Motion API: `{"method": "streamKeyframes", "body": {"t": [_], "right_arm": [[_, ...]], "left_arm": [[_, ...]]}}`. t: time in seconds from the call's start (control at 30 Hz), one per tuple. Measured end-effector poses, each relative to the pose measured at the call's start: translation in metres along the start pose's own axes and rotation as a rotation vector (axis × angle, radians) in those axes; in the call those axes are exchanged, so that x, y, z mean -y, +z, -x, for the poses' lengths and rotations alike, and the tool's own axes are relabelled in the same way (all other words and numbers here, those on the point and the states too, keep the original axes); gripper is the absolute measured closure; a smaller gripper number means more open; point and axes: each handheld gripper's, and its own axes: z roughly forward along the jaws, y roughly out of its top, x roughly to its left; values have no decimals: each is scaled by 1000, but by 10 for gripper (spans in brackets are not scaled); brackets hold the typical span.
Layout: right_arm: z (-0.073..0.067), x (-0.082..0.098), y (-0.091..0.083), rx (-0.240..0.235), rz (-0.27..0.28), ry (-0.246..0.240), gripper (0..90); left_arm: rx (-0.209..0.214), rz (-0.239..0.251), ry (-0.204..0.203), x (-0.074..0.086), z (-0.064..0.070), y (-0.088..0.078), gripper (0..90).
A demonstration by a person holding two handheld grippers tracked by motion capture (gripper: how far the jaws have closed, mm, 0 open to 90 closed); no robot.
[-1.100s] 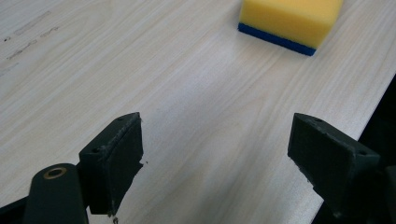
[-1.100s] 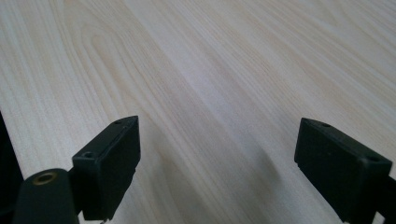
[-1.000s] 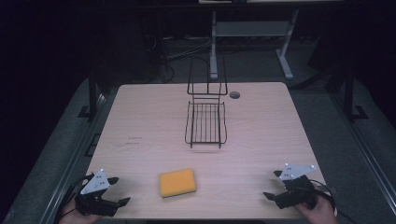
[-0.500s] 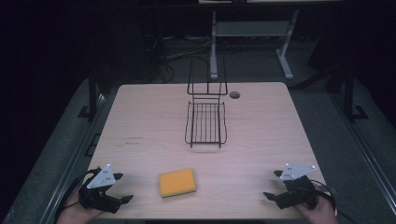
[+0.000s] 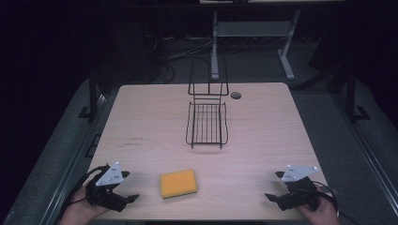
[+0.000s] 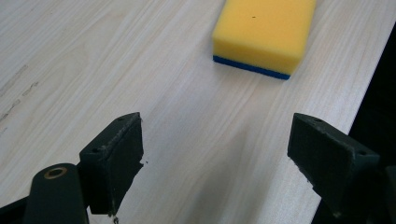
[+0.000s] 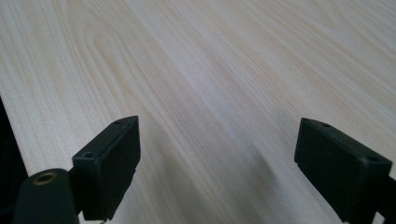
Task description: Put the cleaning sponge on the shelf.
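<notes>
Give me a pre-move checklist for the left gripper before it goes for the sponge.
1. Left gripper open: ok, jaws stand wide apart in the left gripper view.
2. Jaws empty: ok, only bare table shows between them.
3. Sponge reachable: ok, it lies flat near the front edge, just ahead of the left gripper.
4. Path to the sponge: ok, nothing lies between them.
5. Sponge apart from the wire basket: ok, the basket stands farther back with bare table between.
6. Right gripper out of the way: ok, open and at the far front corner.
</notes>
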Motion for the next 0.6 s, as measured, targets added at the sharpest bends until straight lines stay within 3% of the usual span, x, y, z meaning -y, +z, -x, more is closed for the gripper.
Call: {"method": "streamKeyframes", "body": {"t": [0.6], "right_arm": [[-1,-1,-1,1,1,-3,141]], "left_arm": [[13,-8,26,-9,2,0,176]]}}
